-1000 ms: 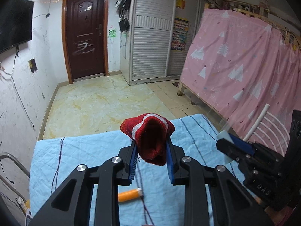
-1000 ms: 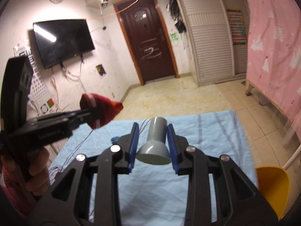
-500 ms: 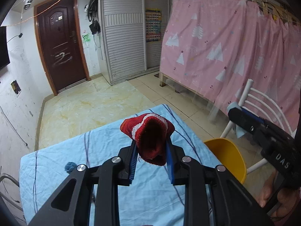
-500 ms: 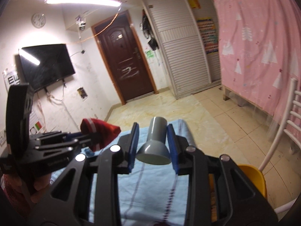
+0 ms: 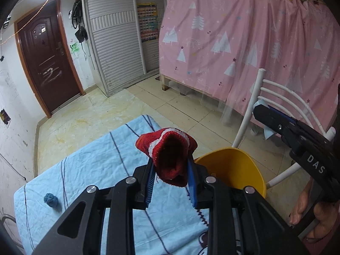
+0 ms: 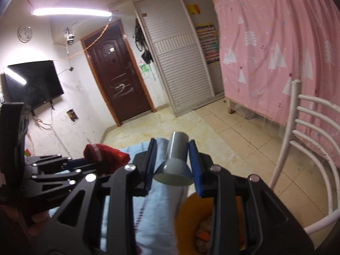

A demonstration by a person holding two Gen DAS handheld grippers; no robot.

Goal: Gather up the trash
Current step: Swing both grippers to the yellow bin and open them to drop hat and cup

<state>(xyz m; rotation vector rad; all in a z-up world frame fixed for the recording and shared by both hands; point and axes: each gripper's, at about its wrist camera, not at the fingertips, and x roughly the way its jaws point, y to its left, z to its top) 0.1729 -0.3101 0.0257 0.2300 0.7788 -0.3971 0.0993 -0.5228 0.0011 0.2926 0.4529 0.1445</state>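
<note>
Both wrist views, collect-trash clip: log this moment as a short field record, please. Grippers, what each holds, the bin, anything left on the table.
left gripper: shut on red knitted sock
right gripper: shut on grey funnel-shaped piece
yellow bin: beside the table's edge, some scraps already inside
table cover: light blue cloth with dark stripes
left on table: small blue ball
white chair: behind the bin

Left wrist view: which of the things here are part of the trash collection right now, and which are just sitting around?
In the job:
- red knitted sock, clamped in the left gripper
- grey funnel-shaped piece, clamped in the right gripper
- yellow bin beside the table
- blue fuzzy ball, possibly trash left on the sheet

Lying about:
- white chair
- pink curtain
- door
</note>
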